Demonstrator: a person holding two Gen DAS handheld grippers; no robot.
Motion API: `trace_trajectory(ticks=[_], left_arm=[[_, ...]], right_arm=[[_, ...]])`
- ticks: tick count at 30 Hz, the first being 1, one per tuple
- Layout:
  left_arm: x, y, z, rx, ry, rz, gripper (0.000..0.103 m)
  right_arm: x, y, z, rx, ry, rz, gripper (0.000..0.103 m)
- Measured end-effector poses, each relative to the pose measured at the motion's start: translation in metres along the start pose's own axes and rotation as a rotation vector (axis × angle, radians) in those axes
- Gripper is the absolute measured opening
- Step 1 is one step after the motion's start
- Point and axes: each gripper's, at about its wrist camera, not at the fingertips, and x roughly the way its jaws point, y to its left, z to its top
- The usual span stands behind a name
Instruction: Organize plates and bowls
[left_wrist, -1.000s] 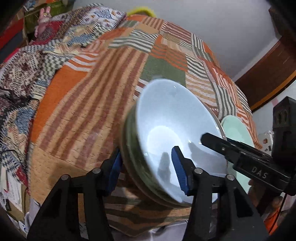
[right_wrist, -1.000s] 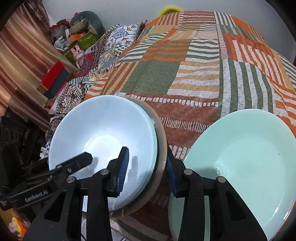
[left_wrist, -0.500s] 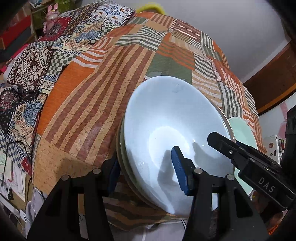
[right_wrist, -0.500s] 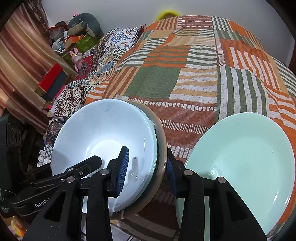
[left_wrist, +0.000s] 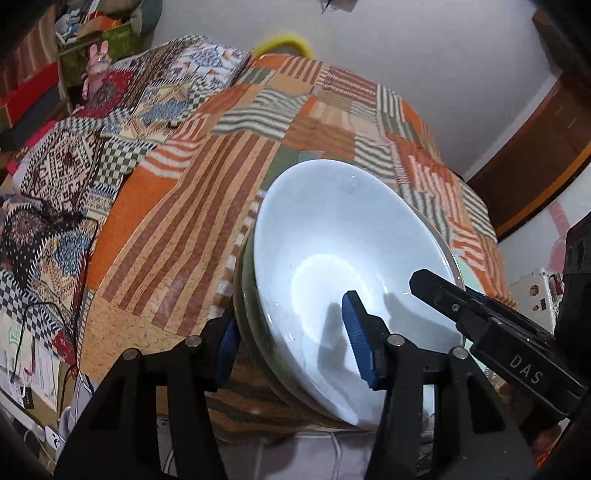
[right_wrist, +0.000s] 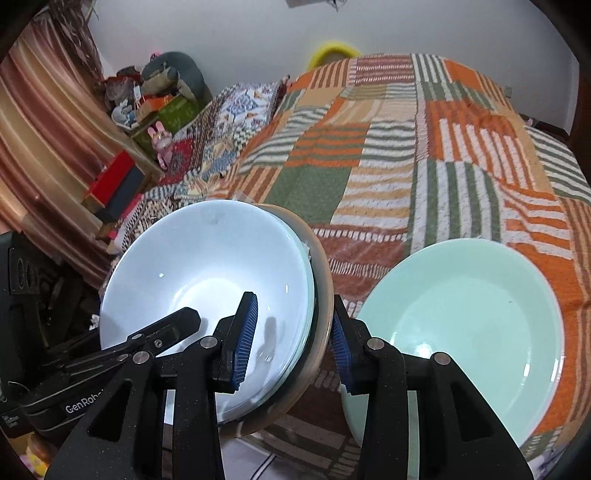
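A stack of bowls with a pale blue bowl (left_wrist: 332, 251) on top is held above the patchwork bedspread (left_wrist: 177, 192). My left gripper (left_wrist: 291, 343) is shut on the stack's left rim, one pad inside, one outside. My right gripper (right_wrist: 293, 341) is shut on the stack's right rim (right_wrist: 317, 295); the blue bowl (right_wrist: 207, 273) fills the left of its view. A mint green plate (right_wrist: 469, 325) lies on the bed to the right, partly hidden behind the stack in the left wrist view (left_wrist: 469, 277).
The striped patchwork bedspread (right_wrist: 406, 147) stretches back to a white wall. A patterned blanket (left_wrist: 66, 166) lies on the left. Shelves with boxes and toys (right_wrist: 147, 122) and a curtain (right_wrist: 40, 133) stand left of the bed. A wooden door (left_wrist: 546, 147) is at right.
Both grippers have lifted the bowl stack and drawn it back toward the bed's near edge. More of the bed and room shows. The green plate has stayed put.
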Motion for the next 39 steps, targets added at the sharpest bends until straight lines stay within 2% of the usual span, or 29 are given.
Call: trace_trajectory(ticks=[8, 17, 31, 39], left_arm=[[-0.016, -0.032, 0.004, 0.061, -0.040, -0.026, 0.053], [-0.021, -0.076, 0.002, 0.148, -0.043, -0.060, 0.053], [0.006, -0.135, -0.008, 0.263, 0.018, -0.098, 0.053], [0.026, -0.153, -0.015, 0.304, 0.059, -0.101, 0.053]], right_arm=[[-0.032, -0.013, 0.000, 0.024, -0.067, -0.010, 0.035], [-0.067, -0.038, -0.004, 0.068, -0.132, -0.040, 0.035], [-0.098, -0.085, -0.020, 0.154, -0.169, -0.111, 0.035], [-0.103, -0.104, -0.029, 0.197, -0.163, -0.136, 0.035]])
